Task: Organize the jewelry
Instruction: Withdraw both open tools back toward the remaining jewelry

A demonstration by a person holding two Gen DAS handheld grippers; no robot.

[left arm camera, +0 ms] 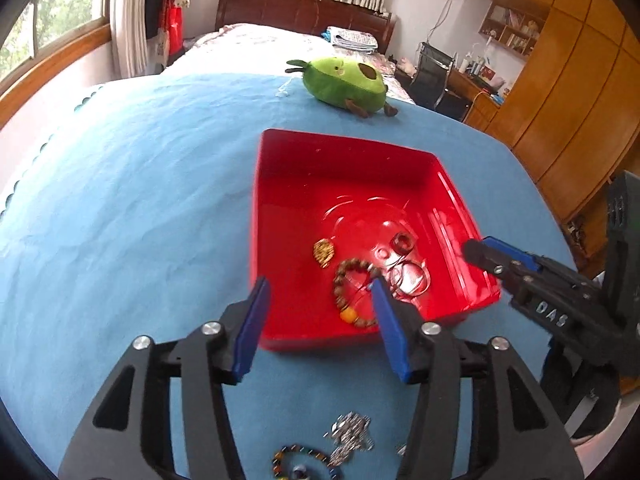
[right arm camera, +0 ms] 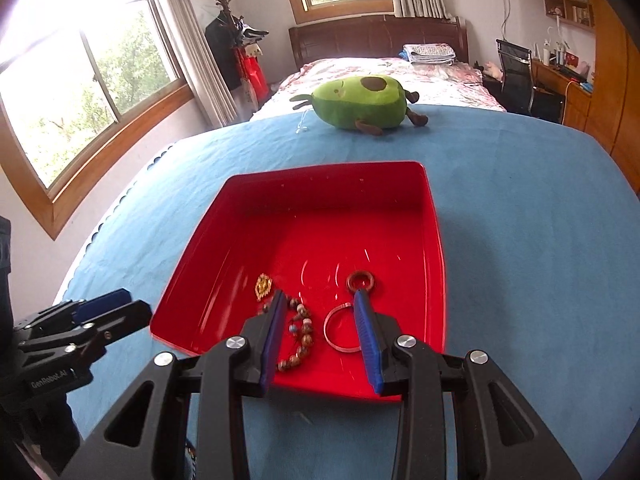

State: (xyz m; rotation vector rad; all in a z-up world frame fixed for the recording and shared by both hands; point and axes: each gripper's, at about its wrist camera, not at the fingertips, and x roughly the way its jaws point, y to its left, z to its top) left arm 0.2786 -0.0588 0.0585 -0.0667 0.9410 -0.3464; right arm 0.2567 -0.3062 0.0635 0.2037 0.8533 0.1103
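A: Biggest first: the bench under its blue cloth spreads wide left and right of the red tray; an avocado plush lies near the far edge, well apart from the tray.

B: And the tray's contents?

A: All near its front wall: a beaded bracelet, a thin bangle, a brown ring, a gold pendant; the back half is bare red floor.

B: The grippers?

A: The right gripper hangs over the front rim, jaws wide, holding nothing; the left gripper straddles the tray's near left corner, jaws wide, holding nothing; loose silver pieces and a dark beaded strand lie on the cloth beneath it.
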